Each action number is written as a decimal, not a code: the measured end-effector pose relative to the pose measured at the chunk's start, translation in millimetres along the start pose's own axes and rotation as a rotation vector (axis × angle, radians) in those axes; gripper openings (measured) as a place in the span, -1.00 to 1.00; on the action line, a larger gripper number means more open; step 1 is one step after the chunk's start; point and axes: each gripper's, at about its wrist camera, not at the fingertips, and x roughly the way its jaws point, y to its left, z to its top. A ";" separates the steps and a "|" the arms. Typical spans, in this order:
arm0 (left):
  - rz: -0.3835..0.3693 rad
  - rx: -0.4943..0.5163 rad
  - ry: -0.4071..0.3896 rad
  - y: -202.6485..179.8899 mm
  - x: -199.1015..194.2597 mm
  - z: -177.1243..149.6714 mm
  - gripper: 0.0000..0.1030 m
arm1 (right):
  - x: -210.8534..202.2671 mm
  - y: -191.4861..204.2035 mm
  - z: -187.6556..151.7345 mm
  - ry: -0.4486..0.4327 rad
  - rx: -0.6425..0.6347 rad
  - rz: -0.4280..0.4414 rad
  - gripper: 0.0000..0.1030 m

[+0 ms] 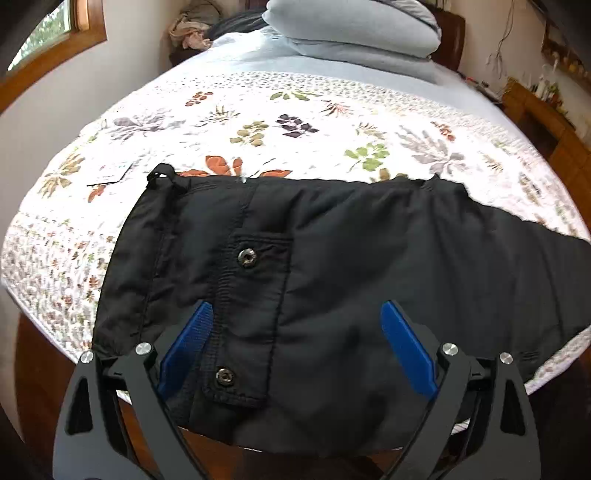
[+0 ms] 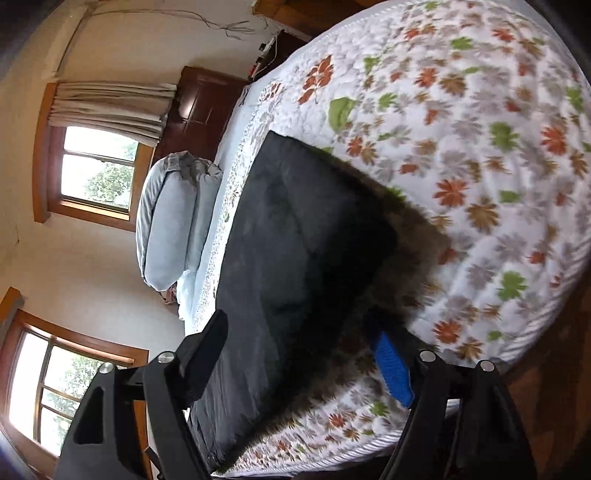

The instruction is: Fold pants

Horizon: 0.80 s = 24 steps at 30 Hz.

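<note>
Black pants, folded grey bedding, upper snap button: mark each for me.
Black pants (image 2: 295, 236): right wrist view, flat leg panel.
Folded grey bedding (image 1: 354, 29): left wrist view, stack's front.
Upper snap button (image 1: 246, 256): left wrist view, its centre.

Matt black woven-cloth pants (image 1: 369, 258) with metal snaps (image 1: 246, 256) lie on a quilted cloth bedspread (image 1: 258, 110).

Both wrist views look closely across the pants (image 1: 332, 258) on the bed (image 1: 258, 122).
</note>
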 end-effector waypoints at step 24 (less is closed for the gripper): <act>0.040 -0.044 0.080 16.7 27.8 -8.9 0.87 | 37.6 267.2 -72.8 0.001 -0.779 -0.148 -0.71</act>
